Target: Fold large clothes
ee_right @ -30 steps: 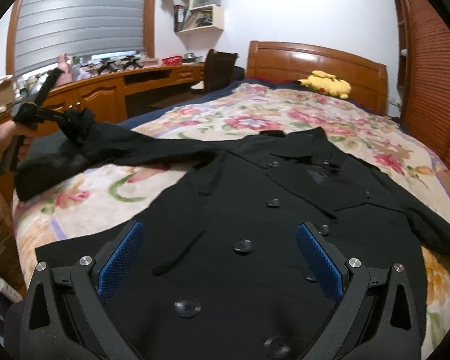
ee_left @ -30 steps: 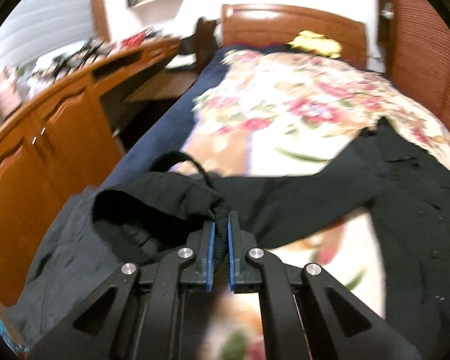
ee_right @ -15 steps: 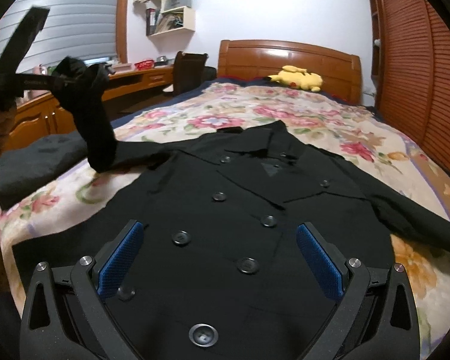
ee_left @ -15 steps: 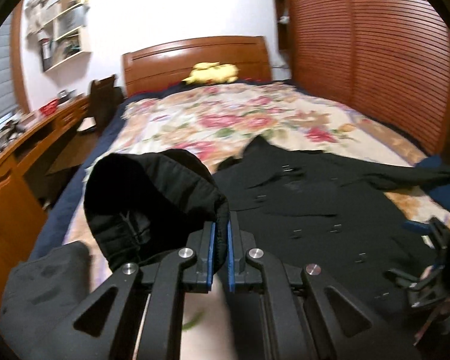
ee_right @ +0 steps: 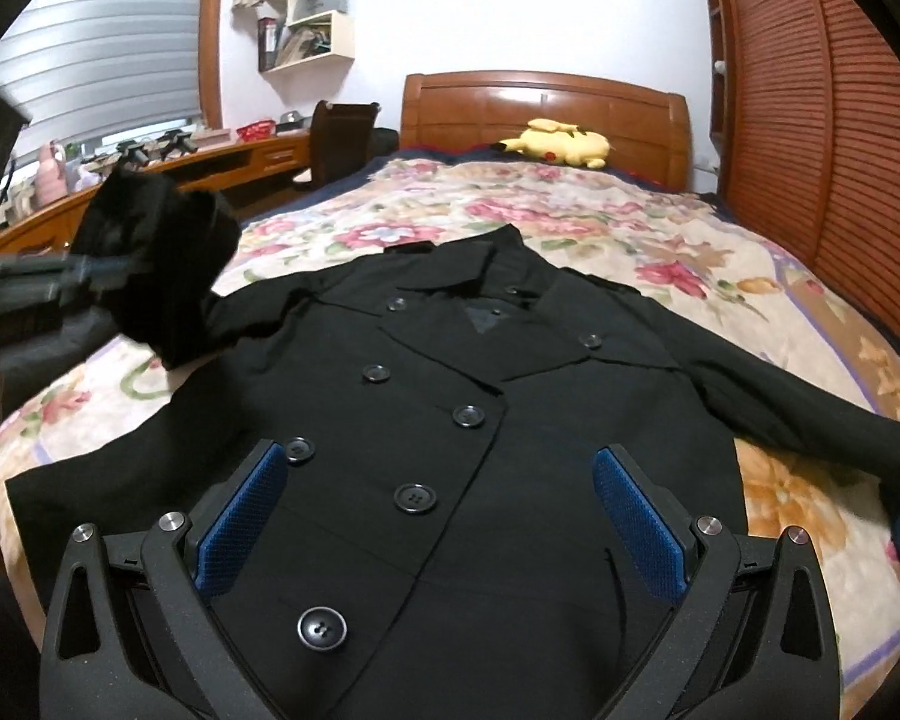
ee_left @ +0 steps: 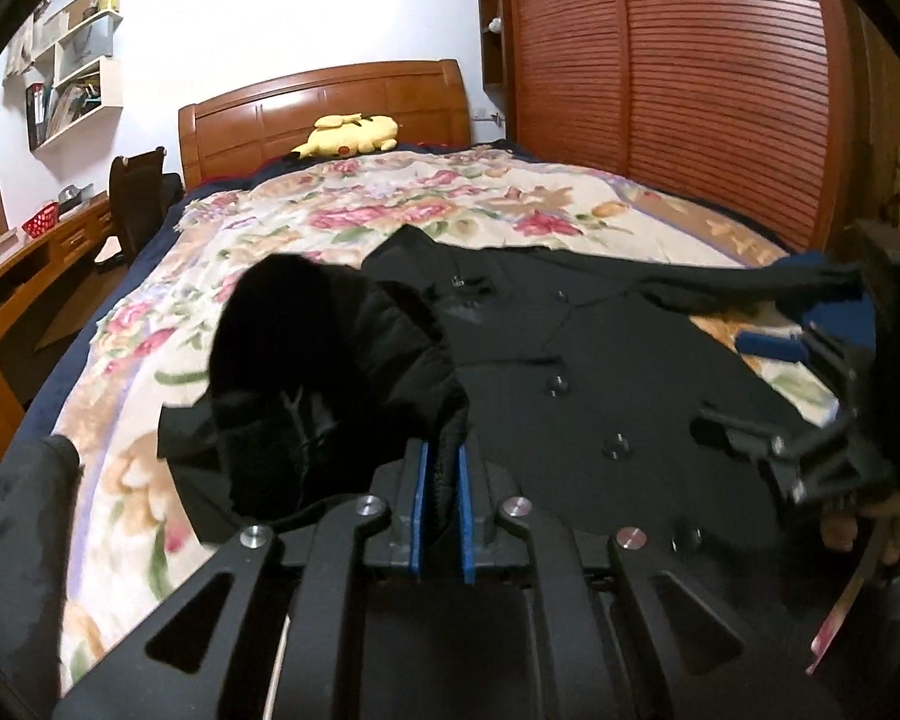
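Observation:
A black double-breasted coat [ee_right: 450, 360] lies front up on the floral bedspread [ee_right: 660, 228], collar toward the headboard. Its left sleeve [ee_left: 330, 360] is lifted and bunched above the coat's left shoulder. My left gripper [ee_left: 441, 480] has the sleeve's cuff between its blue pads, and its jaws are opening slightly. The same gripper [ee_right: 90, 267] and the sleeve [ee_right: 162, 252] show at the left of the right wrist view. My right gripper [ee_right: 438, 516] hovers wide open over the coat's lower front, holding nothing. The coat's right sleeve [ee_right: 810, 414] stretches out to the bed's right edge.
A yellow plush toy [ee_right: 555, 141] lies by the wooden headboard [ee_right: 540, 102]. Slatted wardrobe doors [ee_right: 840, 180] stand along the right of the bed. A desk [ee_right: 210, 162] and a chair [ee_right: 342, 126] are on the left. A dark grey garment [ee_left: 18, 510] lies at the bed's near left.
My left gripper swung the sleeve from the bed's left edge in over the coat's body. The right gripper moved closer over the coat's front and stayed open.

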{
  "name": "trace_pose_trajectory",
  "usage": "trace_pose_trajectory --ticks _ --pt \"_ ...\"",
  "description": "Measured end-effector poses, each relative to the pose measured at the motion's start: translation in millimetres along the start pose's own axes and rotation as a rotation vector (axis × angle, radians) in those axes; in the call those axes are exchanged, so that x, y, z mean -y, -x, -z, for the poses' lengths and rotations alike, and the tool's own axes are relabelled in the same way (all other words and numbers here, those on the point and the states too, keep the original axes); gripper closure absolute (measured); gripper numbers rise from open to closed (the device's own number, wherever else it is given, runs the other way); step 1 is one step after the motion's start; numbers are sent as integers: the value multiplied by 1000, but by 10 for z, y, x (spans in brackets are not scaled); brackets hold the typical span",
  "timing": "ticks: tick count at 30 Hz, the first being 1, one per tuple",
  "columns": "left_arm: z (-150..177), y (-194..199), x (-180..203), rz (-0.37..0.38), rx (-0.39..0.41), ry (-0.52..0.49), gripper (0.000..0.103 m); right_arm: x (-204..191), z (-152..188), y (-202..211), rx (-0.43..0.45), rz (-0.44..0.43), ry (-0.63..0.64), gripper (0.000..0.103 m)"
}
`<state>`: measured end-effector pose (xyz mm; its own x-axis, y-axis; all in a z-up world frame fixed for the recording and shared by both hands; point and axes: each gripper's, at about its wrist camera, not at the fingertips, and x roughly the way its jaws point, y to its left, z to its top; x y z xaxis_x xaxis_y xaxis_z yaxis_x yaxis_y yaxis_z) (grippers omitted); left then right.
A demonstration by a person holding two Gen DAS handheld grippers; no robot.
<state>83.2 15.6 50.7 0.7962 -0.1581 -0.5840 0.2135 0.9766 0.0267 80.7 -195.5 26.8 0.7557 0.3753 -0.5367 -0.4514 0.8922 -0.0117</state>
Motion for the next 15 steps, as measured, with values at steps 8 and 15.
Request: trace_pose_trajectory --ticks 8,15 --pt "304 202 75 59 37 34 62 -45 -46 -101 -8 -24 -11 0" --pt "496 326 -129 27 42 47 48 -235 -83 -253 -29 -66 2 2"
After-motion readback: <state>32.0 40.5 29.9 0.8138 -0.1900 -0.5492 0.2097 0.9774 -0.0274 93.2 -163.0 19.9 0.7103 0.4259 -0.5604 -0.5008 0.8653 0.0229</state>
